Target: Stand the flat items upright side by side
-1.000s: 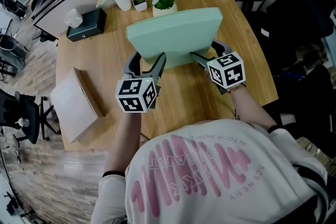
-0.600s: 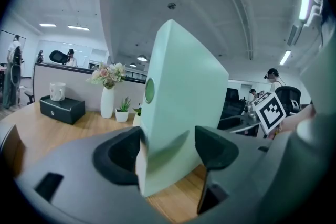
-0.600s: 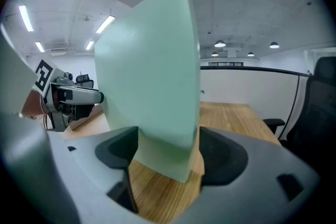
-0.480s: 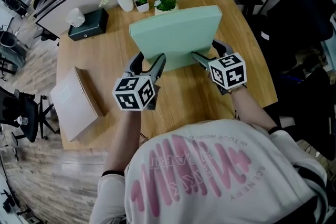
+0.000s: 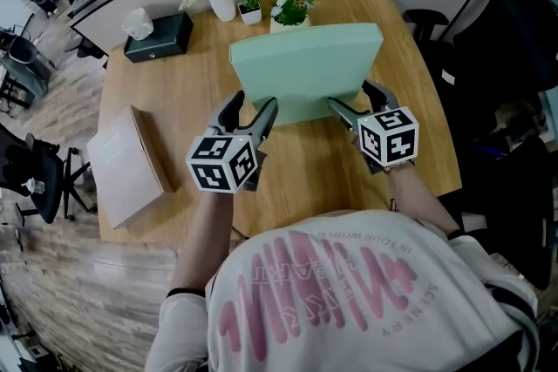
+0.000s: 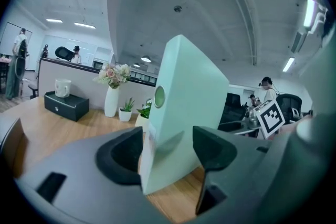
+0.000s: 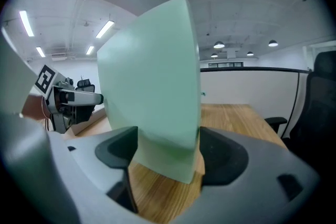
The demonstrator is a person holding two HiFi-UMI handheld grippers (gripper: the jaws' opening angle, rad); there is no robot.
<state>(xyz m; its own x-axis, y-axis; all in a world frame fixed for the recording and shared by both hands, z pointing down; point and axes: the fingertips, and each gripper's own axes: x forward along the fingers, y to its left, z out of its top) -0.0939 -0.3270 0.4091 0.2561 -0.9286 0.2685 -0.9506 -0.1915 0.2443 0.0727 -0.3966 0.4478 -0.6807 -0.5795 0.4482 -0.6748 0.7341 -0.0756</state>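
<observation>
On the wooden table (image 5: 183, 91) stands a smooth, perhaps plastic mint slab (image 5: 305, 70).

The mint-green folder (image 5: 305, 70) looks smooth and matt, and the table (image 5: 174, 91) is lightly glossy grained wood.

- Person is wearing a white tee (image 5: 349, 292) with a big pink wavy print and pink lettering on it.
- Left gripper (image 5: 253, 105) and right gripper (image 5: 353, 98) are both showing grey jaws with black pads.
- Each is carrying a black-and-white square-marker cube.
</observation>
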